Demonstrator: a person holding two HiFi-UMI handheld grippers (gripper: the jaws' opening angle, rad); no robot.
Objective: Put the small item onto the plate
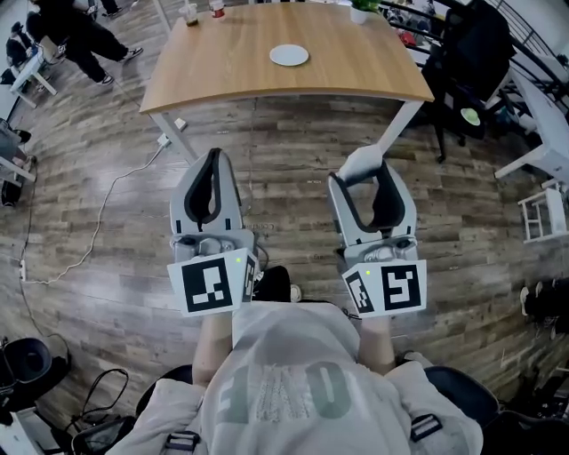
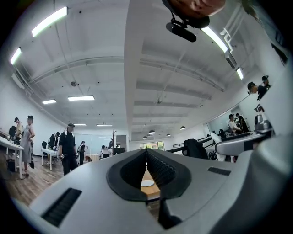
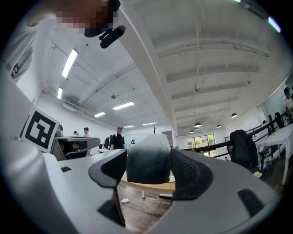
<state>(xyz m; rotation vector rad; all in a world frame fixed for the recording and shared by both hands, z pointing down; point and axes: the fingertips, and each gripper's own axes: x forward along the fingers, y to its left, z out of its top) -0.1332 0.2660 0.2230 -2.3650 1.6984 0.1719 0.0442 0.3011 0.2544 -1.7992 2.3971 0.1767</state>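
Observation:
A small white plate (image 1: 289,55) lies on the wooden table (image 1: 213,75) well ahead of me; through the left gripper's slit it shows as a pale disc (image 2: 147,183). My right gripper (image 1: 366,167) is held low over the floor, short of the table, shut on the small item (image 1: 361,161), a rounded white-grey lump. In the right gripper view this small item (image 3: 149,157) fills the gap between both pads. My left gripper (image 1: 213,156) is beside it, level with it, with its jaws together and nothing in them (image 2: 146,154).
Two cups (image 1: 190,13) and a green pot (image 1: 363,11) stand at the table's far edge. A black chair (image 1: 469,53) and a white desk (image 1: 538,160) are at the right. A cable (image 1: 102,209) trails over the wood floor at the left. People (image 1: 76,35) stand far left.

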